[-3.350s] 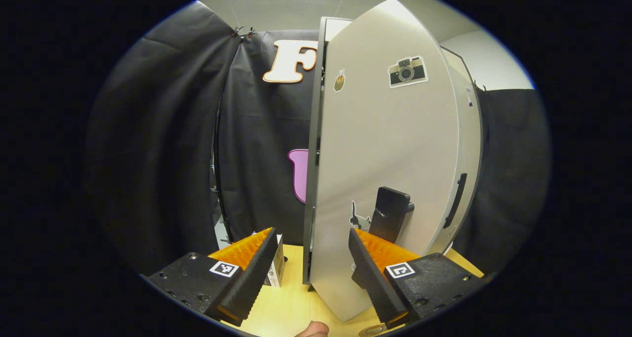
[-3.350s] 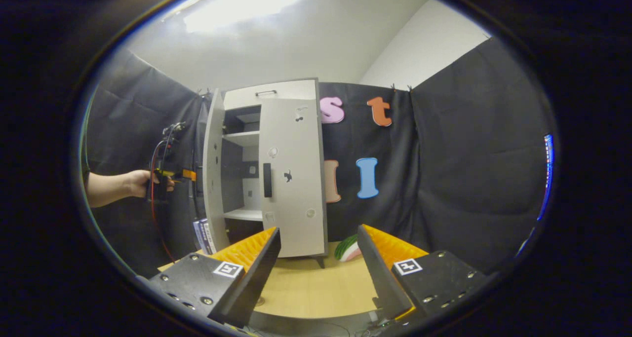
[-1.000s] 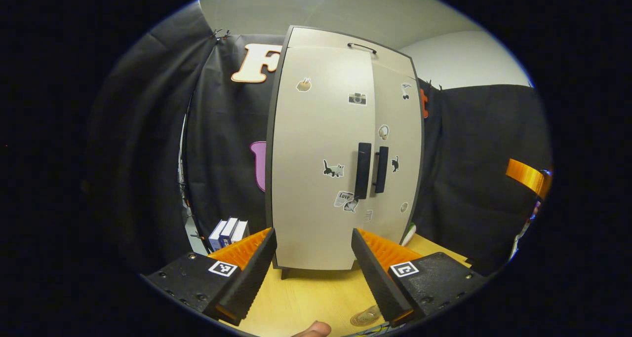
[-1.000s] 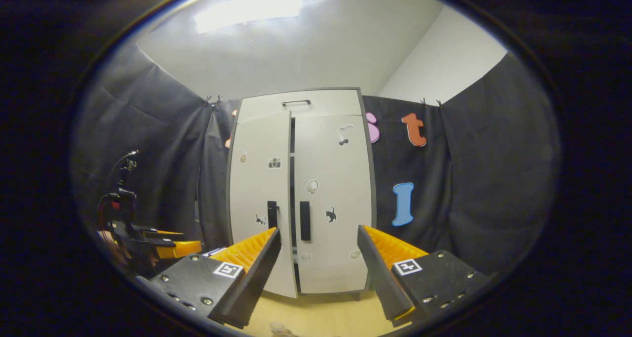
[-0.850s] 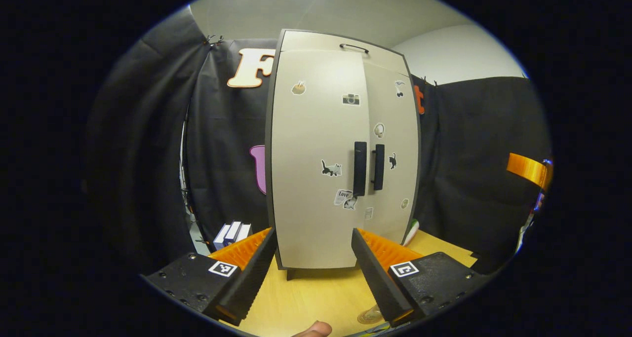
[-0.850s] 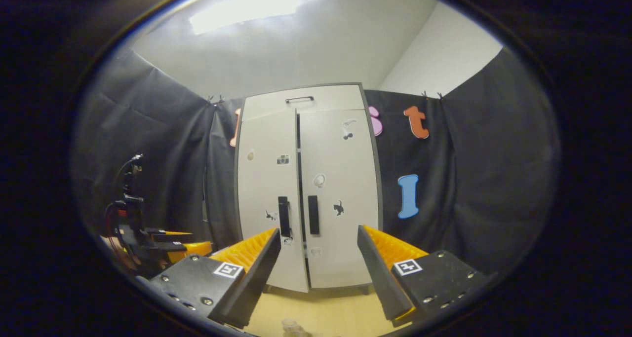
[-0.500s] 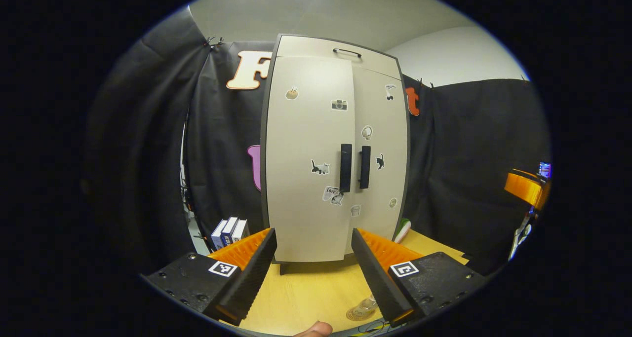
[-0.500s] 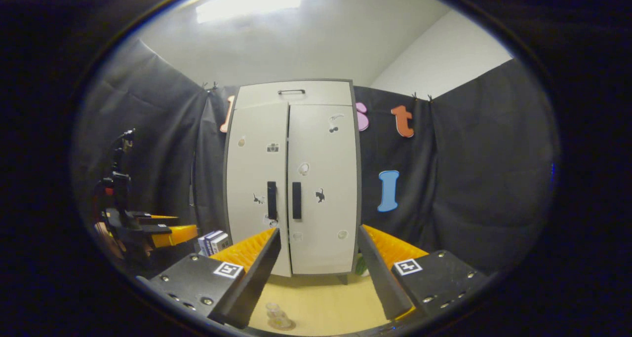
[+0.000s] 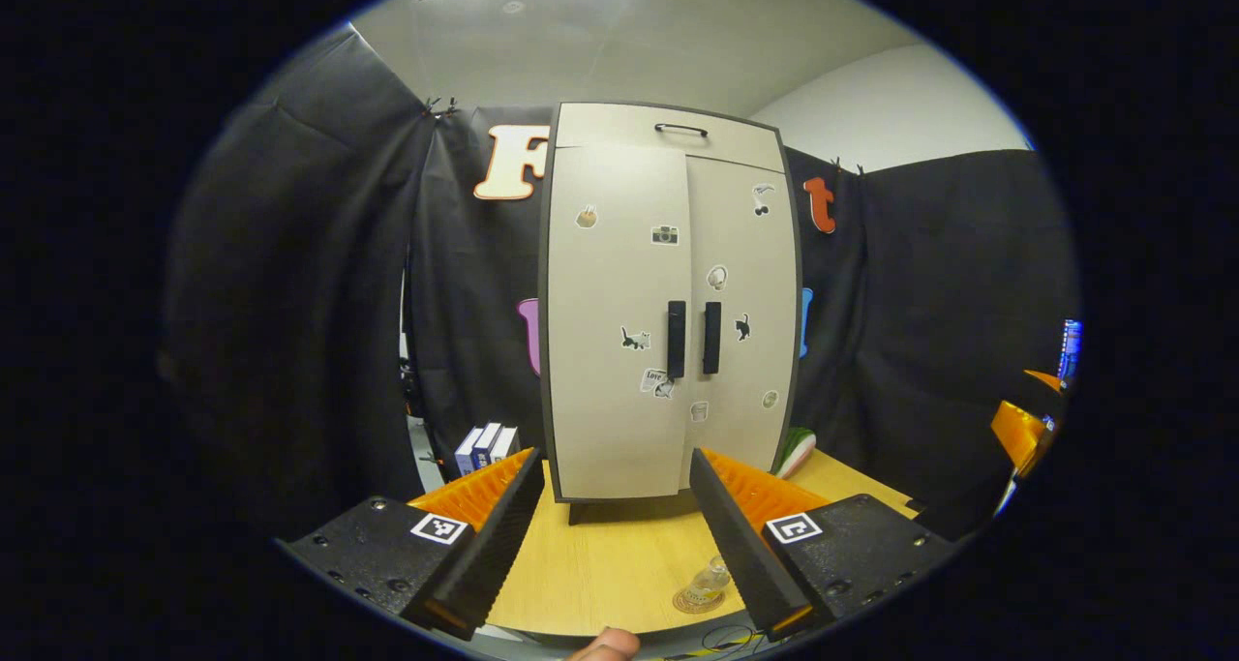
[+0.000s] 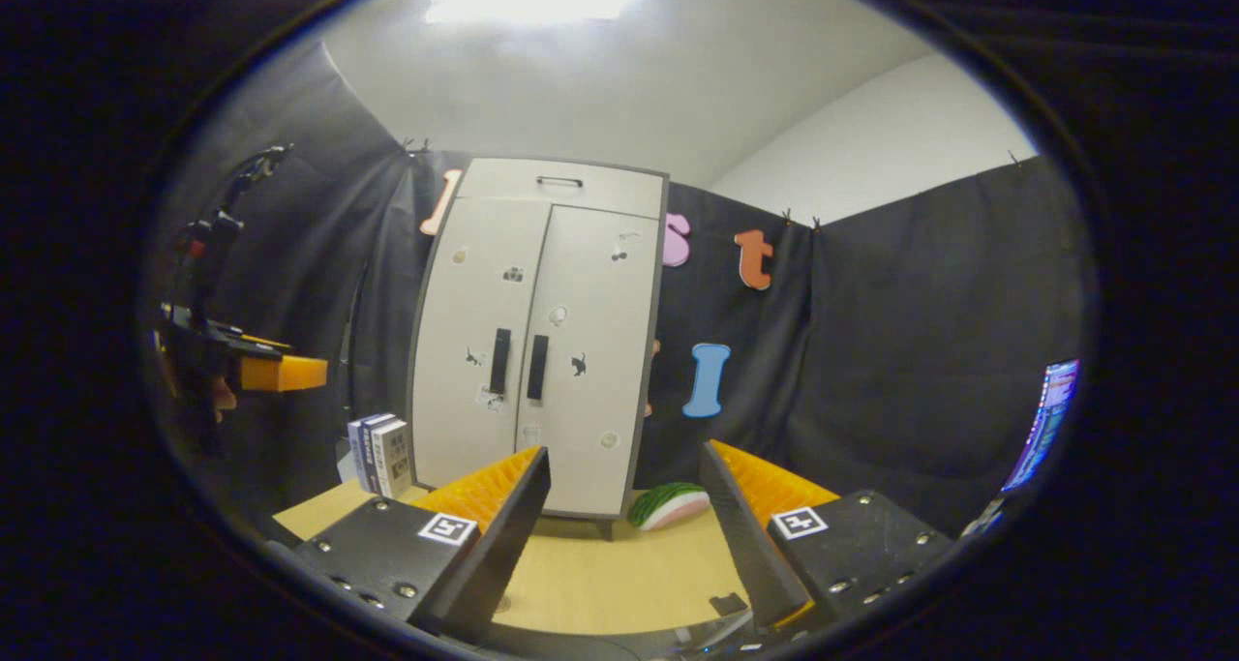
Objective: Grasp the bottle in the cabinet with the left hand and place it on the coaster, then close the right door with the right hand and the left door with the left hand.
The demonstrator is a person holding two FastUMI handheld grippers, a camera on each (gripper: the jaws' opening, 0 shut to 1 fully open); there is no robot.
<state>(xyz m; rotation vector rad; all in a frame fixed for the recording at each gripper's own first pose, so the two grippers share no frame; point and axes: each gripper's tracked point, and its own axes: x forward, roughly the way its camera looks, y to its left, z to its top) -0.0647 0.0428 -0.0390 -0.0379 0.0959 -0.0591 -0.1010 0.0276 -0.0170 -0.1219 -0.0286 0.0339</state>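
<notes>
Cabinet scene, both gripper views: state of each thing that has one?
left door: closed
right door: closed
bottle: upright on the coaster
left gripper: open, holding nothing
right gripper: open, holding nothing
books: upright beside the cabinet

— Where does the cabinet (image 9: 668,322) sit?
— Frame centre, at the back of the desk (image 9: 600,569).
— And the bottle (image 9: 711,578)?
— On the coaster (image 9: 699,601), lower right, before the cabinet; books (image 9: 486,445) left of it.
</notes>
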